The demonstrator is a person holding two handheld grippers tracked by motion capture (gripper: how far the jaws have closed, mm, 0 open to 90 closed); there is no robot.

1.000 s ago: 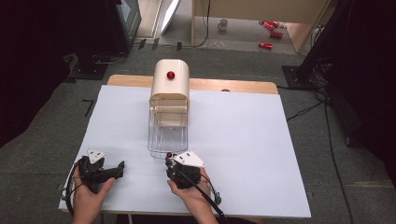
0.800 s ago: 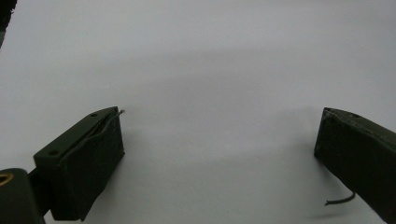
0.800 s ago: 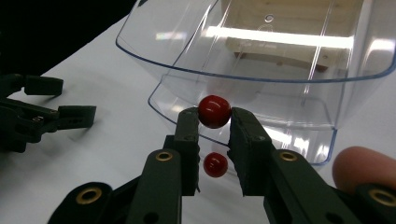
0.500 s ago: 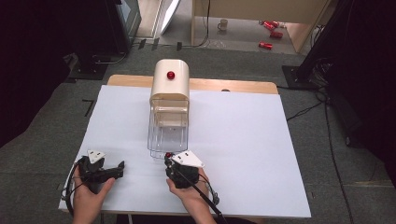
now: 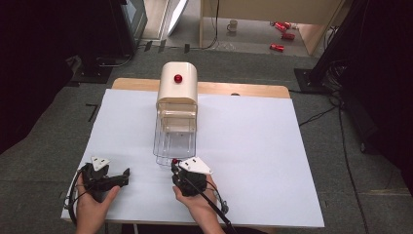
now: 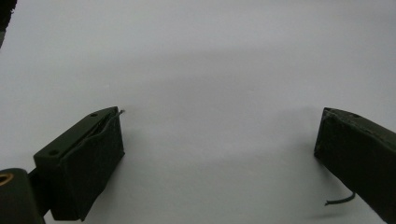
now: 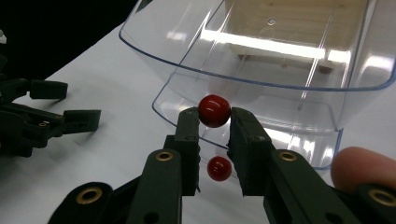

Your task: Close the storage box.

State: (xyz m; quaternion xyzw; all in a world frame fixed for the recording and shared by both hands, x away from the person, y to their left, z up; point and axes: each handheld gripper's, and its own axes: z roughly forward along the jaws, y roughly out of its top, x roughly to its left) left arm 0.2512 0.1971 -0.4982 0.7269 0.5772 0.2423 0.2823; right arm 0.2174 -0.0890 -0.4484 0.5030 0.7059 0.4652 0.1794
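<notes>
tongs [image 7: 214, 122] pinch a glossy red ball [image 7: 214, 110] beside clear plastic drawer [image 7: 261, 60].

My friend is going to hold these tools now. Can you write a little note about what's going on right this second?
Right tool: shut on a red ball, held at the tips just in front of the clear tray of the cream box.
Left tool: open and holding nothing, resting on the white table.
A second red ball lies on the table under the right tool; a third sits on top of the box.
Done: one ball gripped.
Left: probably placing it in the tray.
</notes>
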